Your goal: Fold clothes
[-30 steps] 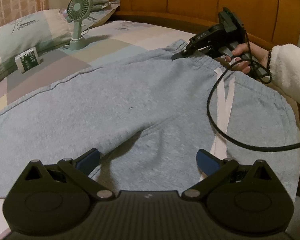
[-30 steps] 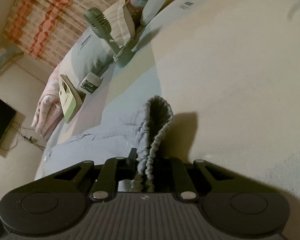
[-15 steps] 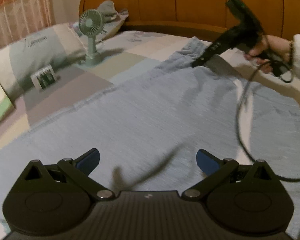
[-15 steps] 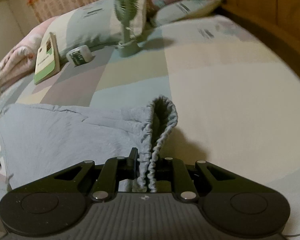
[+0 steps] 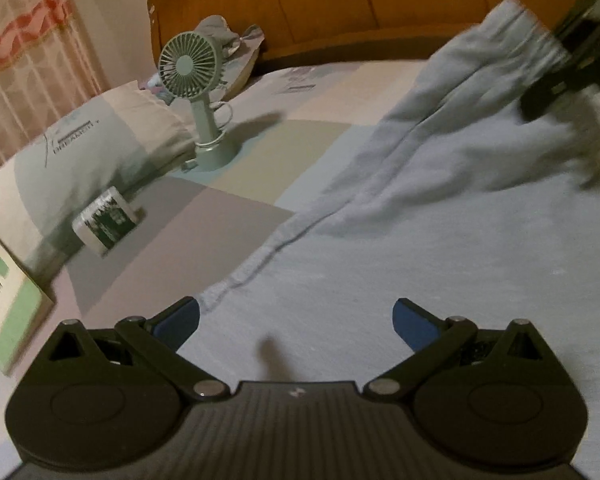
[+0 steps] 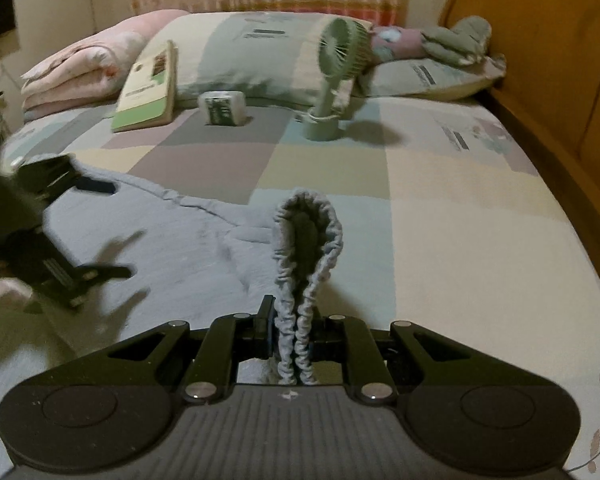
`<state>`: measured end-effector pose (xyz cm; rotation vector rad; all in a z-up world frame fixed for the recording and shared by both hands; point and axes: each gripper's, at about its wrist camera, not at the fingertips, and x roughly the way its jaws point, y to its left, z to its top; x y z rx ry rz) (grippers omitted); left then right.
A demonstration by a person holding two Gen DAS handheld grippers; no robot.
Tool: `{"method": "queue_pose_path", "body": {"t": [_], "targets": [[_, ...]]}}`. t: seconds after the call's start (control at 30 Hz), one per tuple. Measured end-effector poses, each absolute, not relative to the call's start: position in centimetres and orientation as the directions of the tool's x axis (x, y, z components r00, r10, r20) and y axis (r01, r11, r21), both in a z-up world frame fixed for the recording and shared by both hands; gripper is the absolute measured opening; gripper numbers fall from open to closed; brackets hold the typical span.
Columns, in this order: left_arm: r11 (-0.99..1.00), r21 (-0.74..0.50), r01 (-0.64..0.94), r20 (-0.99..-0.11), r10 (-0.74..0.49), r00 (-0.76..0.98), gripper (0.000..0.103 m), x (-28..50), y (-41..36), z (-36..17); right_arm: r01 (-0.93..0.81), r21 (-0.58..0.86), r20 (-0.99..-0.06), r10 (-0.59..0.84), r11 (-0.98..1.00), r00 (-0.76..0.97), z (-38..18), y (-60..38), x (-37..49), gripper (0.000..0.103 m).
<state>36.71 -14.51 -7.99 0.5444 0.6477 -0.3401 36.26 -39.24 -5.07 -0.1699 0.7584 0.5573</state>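
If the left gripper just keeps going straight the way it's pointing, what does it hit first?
Most likely the grey sweatpants. The open left gripper looks along the spread fabric, with nothing else between its fingers; how far above the cloth it sits is unclear.

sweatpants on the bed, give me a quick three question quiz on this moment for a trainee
1. True or false: the right gripper is shut on the elastic waistband of the grey sweatpants.
2. Multiple choice: the left gripper is A) shut on a trouser leg, B) open above the sweatpants, C) shut on the handheld fan.
3. Fill in: the green-covered book leans against a ____.

Key: 1 true. 2 B. 3 pillow.
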Motion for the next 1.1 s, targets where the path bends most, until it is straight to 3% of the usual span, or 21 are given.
{"method": "queue_pose_path", "body": {"t": [0.17,0.4,0.63,1.1], "targets": [[0.753,0.478,0.452,-0.601,-0.095,0.794,0.102,38.0,-14.4,-9.5,-0.568,0.006,-0.691,0.414,0.823,0.592,-5.0,-37.9,34.6,0.016],[0.781,0.418,0.463,-0.586,-0.158,0.795,0.102,38.8,-14.0,-8.8,-0.607,-0.049,-0.684,0.416,0.793,0.599,-4.8,-36.4,32.6,0.016],[0.752,0.448,0.484,-0.574,-0.173,0.801,0.102,39.7,-15.1,-9.1,-0.639,-0.097,-0.665,0.428,0.764,0.612,-4.2,-35.5,29.8,0.016],[0.571,0.649,0.503,-0.508,-0.167,0.845,0.102,37.6,-16.2,-11.0,-0.748,-0.258,-0.685,0.43,0.612,0.588,-5.0,-32.9,23.9,0.016]]}}
